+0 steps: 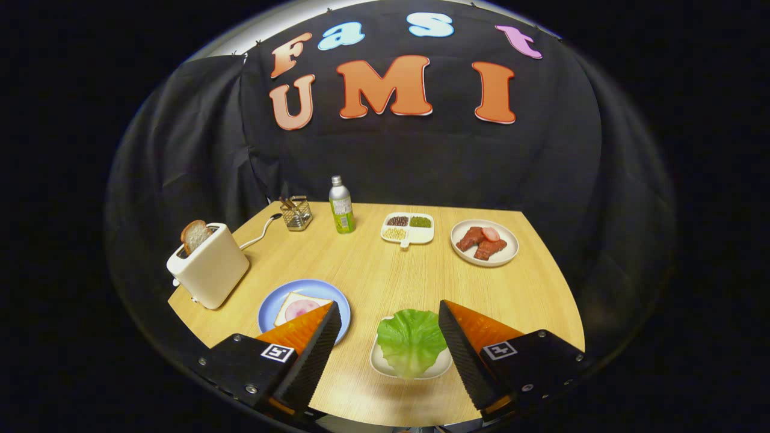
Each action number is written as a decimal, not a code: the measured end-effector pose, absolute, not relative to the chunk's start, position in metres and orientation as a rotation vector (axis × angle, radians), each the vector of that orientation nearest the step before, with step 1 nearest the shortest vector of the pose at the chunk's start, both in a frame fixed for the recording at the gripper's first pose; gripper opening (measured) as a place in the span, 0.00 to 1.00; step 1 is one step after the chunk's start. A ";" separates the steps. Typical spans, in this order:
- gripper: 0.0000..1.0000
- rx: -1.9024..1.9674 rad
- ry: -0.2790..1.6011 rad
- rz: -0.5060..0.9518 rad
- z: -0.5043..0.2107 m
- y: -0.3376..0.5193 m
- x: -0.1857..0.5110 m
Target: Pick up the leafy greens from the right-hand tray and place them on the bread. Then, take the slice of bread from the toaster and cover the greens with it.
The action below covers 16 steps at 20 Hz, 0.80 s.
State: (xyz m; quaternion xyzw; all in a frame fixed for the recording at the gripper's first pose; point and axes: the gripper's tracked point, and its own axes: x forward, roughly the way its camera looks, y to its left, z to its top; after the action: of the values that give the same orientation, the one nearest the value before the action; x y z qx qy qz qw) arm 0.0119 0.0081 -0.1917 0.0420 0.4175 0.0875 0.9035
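Note:
A green lettuce leaf point(411, 341) lies on a small white tray point(378, 363) at the table's near edge, between my fingers and toward the right one. My gripper point(390, 325) hovers open above it, touching nothing. Behind my left finger sits a blue plate point(313, 288) holding a slice of bread point(289, 308) topped with a pink round of meat point(299, 308). Further left stands a white toaster point(209, 265) with a slice of bread point(194, 235) sticking up from its slot.
At the back of the wooden table point(385, 276) stand a wire holder with utensils point(296, 213), a green-labelled bottle point(341, 205), a white divided dish of beans point(408, 228) and a white plate of meat slices point(485, 242). The toaster's cord point(258, 234) trails toward the holder.

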 end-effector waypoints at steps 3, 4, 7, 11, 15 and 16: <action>0.98 0.055 0.960 0.178 -0.220 0.004 0.007; 0.98 0.049 1.005 0.184 -0.231 0.004 0.003; 0.98 0.076 1.095 0.190 -0.250 0.004 -0.002; 0.97 0.046 1.222 0.243 -0.286 0.009 -0.011; 0.97 0.028 1.345 0.216 -0.320 0.003 -0.019; 0.96 0.021 1.359 0.206 -0.326 0.001 -0.018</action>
State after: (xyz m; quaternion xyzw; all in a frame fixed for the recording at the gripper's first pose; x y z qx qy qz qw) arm -0.0182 0.0010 -0.3261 0.0098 0.6271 0.0950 0.7730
